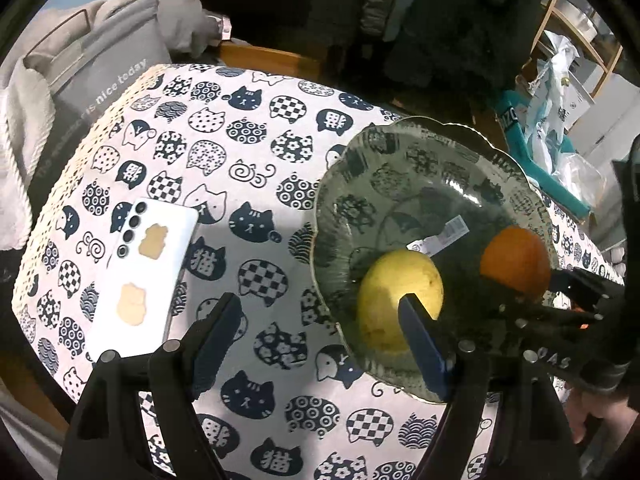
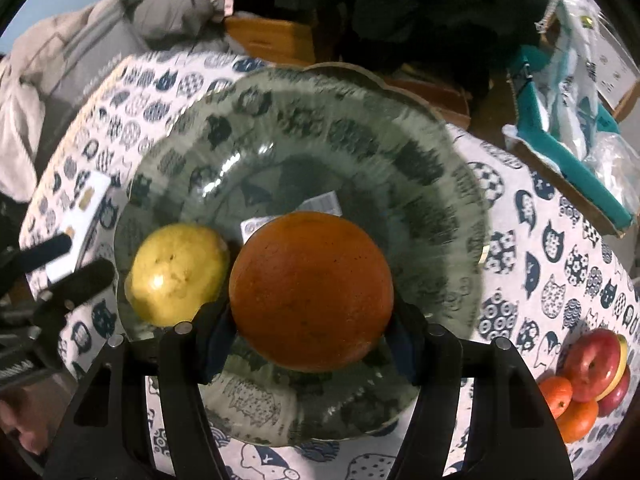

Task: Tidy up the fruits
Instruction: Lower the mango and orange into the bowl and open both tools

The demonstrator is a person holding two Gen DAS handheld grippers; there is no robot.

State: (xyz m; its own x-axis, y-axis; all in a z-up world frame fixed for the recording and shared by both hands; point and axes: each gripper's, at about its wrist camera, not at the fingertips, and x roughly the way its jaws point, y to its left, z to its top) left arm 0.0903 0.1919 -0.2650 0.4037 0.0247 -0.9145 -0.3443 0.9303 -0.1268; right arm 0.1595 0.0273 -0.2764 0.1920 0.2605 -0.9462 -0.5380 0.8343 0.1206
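A smoky glass plate [image 1: 400,152] [image 2: 304,120] stands on the cat-print tablecloth. A yellow-green pear [image 1: 394,292] [image 2: 176,272] lies in it. My right gripper [image 2: 310,332] is shut on a large orange [image 2: 312,292] [image 1: 516,260] and holds it over the plate, beside the pear. My left gripper [image 1: 320,336] is open and empty above the cloth at the plate's near left rim; its right finger [image 1: 420,344] overlaps the pear in view. Red apples [image 2: 596,364] and small tangerines [image 2: 568,408] lie on the cloth at the right.
A white phone [image 1: 140,276] lies face down on the cloth to the left of the plate. A grey bag and clothes [image 1: 80,72] sit beyond the table's far left edge. A teal box with plastic bags [image 2: 568,128] is at the far right.
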